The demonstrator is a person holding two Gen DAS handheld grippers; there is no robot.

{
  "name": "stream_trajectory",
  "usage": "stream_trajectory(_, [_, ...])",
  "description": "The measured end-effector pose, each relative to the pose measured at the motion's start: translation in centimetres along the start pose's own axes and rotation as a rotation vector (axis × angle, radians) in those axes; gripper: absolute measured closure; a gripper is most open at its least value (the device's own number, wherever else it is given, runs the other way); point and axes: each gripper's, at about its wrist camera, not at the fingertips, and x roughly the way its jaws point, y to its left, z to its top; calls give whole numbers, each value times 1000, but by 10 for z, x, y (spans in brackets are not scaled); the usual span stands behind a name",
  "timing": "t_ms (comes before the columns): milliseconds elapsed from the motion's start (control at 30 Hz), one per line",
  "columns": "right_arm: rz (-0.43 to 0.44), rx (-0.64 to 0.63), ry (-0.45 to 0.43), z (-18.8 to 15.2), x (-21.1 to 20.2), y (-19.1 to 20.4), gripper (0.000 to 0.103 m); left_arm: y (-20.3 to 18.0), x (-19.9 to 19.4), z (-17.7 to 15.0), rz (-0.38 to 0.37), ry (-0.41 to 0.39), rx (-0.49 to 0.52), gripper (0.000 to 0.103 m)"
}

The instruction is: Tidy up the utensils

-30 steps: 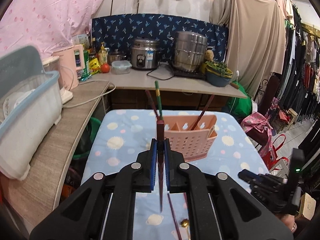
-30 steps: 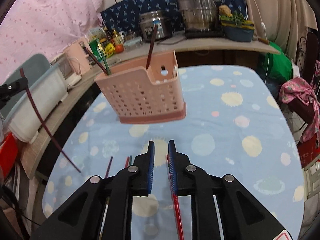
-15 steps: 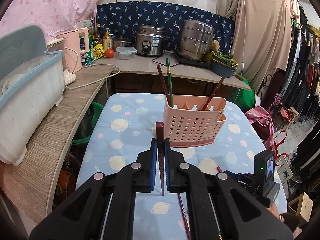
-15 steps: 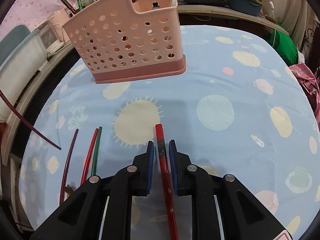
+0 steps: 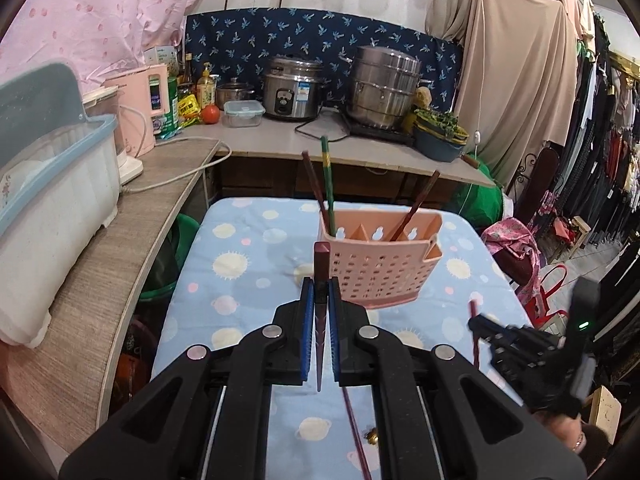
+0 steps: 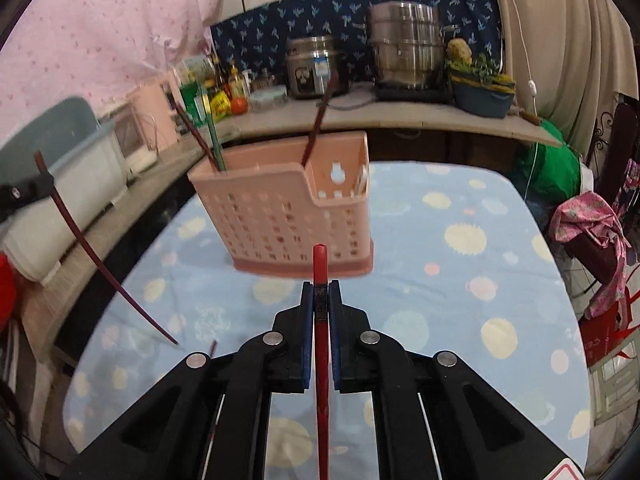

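A pink perforated utensil caddy (image 5: 380, 264) stands on the blue spotted tablecloth (image 5: 240, 264); it also shows in the right wrist view (image 6: 288, 216). It holds three chopsticks: a dark red one, a green one (image 5: 327, 184) and a brown one (image 5: 416, 204). My left gripper (image 5: 320, 288) is shut on a dark maroon chopstick (image 5: 320, 264), held above the table just left of the caddy. My right gripper (image 6: 320, 292) is shut on a red chopstick (image 6: 320, 268), lifted off the cloth in front of the caddy. Another maroon chopstick (image 5: 354, 428) lies on the cloth near me.
A wooden counter (image 5: 120, 248) runs along the left with a white and blue dish bin (image 5: 52, 184). The back counter holds a rice cooker (image 5: 294, 88), steel steamer pot (image 5: 384, 88) and a kettle. A pink bag (image 6: 592, 232) sits at the right.
My right gripper closed on the red chopstick and lifted it off the cloth. My left gripper, holding the maroon chopstick, stayed raised and shifted slightly near the caddy.
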Motion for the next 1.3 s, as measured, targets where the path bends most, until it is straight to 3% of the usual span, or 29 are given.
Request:
stream_trajectory(200, [103, 35, -219, 69, -58, 8, 96, -13, -10, 39, -7, -69, 24, 96])
stream_trajectory(367, [158, 37, -311, 116, -77, 17, 96, -23, -19, 77, -12, -145, 38, 96])
stream_trajectory(567, [155, 34, -374, 165, -74, 28, 96, -31, -14, 123, -5, -216, 27, 96])
stream_trajectory(733, [130, 17, -358, 188, -51, 34, 96, -39, -1, 148, 2, -251, 34, 96])
stream_trajectory(867, [130, 31, -309, 184, -26, 30, 96, -42, 13, 152, -7, -252, 35, 96])
stream_trajectory(1300, [63, 25, -167, 144, 44, 18, 93, -28, 100, 119, 18, -133, 9, 94])
